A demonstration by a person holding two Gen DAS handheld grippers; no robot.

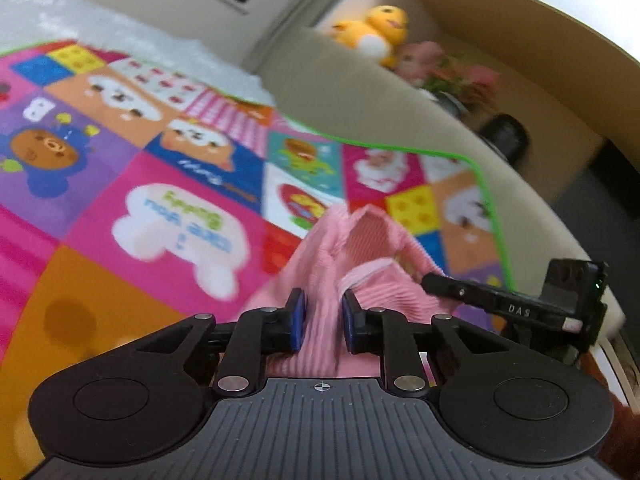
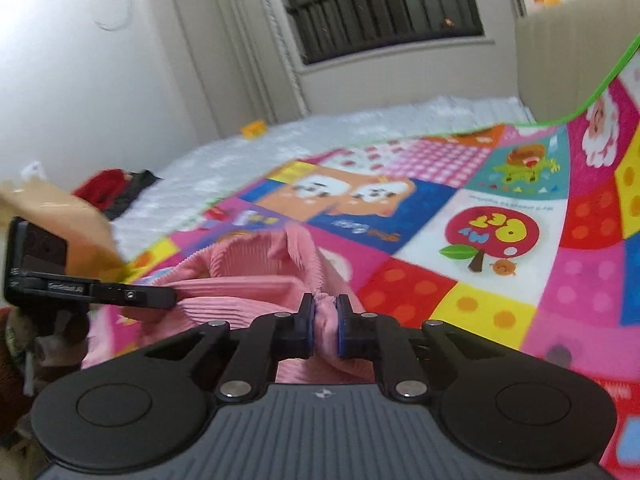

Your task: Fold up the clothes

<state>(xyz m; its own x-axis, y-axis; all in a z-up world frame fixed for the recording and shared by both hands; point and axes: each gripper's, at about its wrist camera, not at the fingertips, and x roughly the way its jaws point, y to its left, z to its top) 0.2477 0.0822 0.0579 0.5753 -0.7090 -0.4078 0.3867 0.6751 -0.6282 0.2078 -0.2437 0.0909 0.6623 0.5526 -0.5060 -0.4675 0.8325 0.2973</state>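
Left wrist view is showing you the patchwork play mat point(image 1: 120, 208) spreading from near to far, with bare beige floor beyond its green edge on the right, so you are working with plenty of flat room ahead. The pink ribbed garment point(image 1: 372, 248) is hanging bunched just in front of you, over the near right part of the mat, stretched between both tools. Your left gripper point(image 1: 323, 322) is pinching a fold of it, the blue pads point(image 1: 297, 320) narrowed onto the cloth but not fully together. In the right wrist view your right gripper point(image 2: 325, 330) is clamping a thicker gathered edge of the same garment, pads almost meeting around it. I judge that you are carrying it out to lay it flat. Be keeping both grips level and drawing them apart until the cloth is hanging without slack, then lowering its far edge first. The cloth is looking soft and stretchy, so be pulling gently.
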